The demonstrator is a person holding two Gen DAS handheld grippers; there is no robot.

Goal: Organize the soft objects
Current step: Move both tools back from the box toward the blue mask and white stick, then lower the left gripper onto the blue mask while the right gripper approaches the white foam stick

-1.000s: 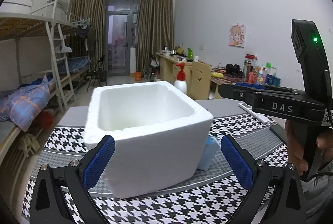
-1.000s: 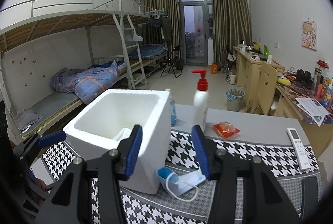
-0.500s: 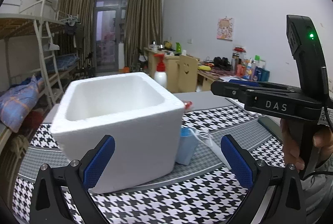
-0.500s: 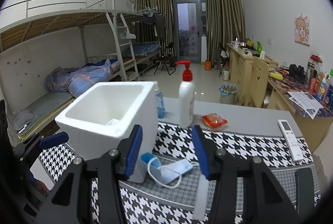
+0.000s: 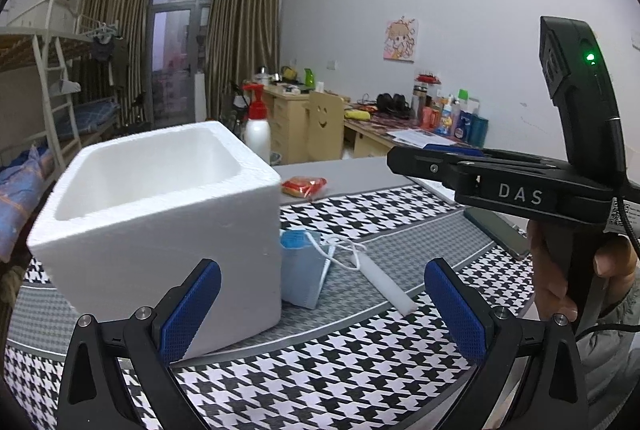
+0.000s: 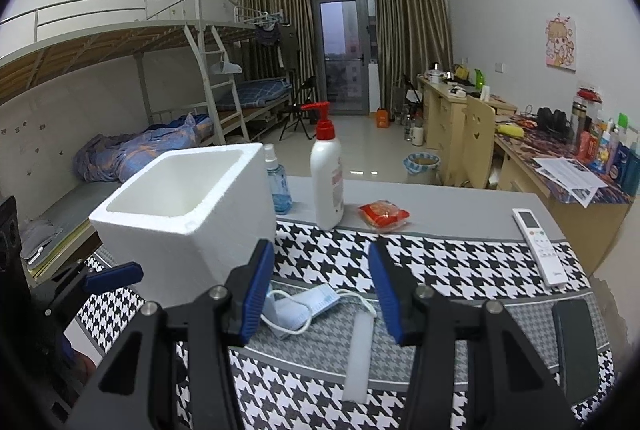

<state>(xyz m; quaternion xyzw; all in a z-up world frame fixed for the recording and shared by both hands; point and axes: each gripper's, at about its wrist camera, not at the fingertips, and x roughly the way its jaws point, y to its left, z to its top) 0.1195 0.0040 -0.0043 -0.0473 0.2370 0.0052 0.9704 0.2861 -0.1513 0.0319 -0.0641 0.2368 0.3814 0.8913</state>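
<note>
Left gripper: spread wide, empty, held low over the table. Foam box ahead and left of it, open side up, apparently set there to receive the soft items.

Face mask: folded, light blue, ahead between the left gripper's fingers, leaning against the box wall; ear loop trailing right.

Foam strip: white, flat on the table, just right of the mask, touching its loop.

Right gripper: partly parted, empty, hovering above the mask, strip just below and ahead. Judged to be lining up on one of the two.

Snack packet, pump bottle, spray bottle: farther ahead, beyond the box. Remote: far right.
</note>
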